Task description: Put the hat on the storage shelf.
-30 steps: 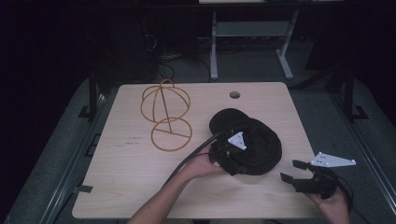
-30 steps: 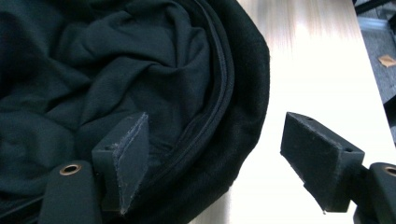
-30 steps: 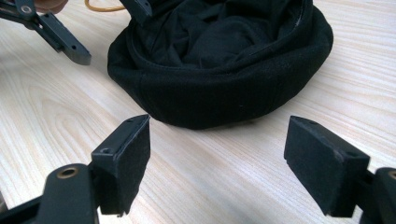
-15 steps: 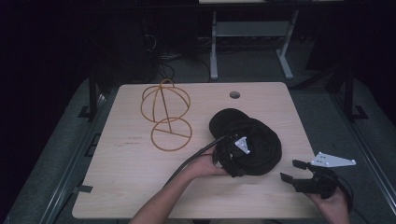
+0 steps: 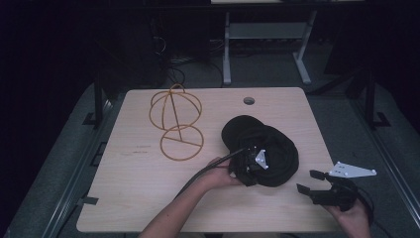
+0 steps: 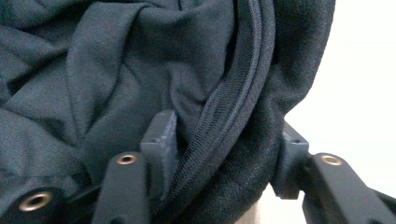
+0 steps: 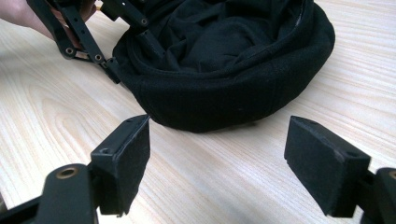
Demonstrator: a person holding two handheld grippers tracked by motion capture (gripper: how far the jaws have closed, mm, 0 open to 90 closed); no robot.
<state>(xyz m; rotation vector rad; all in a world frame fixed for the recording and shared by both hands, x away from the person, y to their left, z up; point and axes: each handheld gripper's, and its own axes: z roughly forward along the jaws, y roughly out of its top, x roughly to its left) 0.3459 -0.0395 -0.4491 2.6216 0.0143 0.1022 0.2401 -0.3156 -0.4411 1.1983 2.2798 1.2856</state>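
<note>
A black fabric cap [image 5: 270, 148] lies upside down on the wooden table [image 5: 143, 198], right of centre. My left gripper [image 5: 250, 166] sits at the cap's near rim. In the left gripper view the cap [image 6: 140, 70] has its rim between the left gripper's [image 6: 225, 135] two pads, one inside and one outside. These jaws have just been closing and both pads touch the fabric. My right gripper [image 5: 308, 181] rests open at the table's front right. In its own view the right gripper [image 7: 215, 149] faces the cap [image 7: 224, 93] with bare wood between its pads.
An orange wire hat stand [image 5: 176, 121] stands on the table's left half. A round cable hole [image 5: 249, 100] is near the far edge. Dark floor and a desk frame lie beyond the table.
The left gripper has sunk a little onto the cap's near rim and its jaws have narrowed around it. The right gripper has stayed where it was.
</note>
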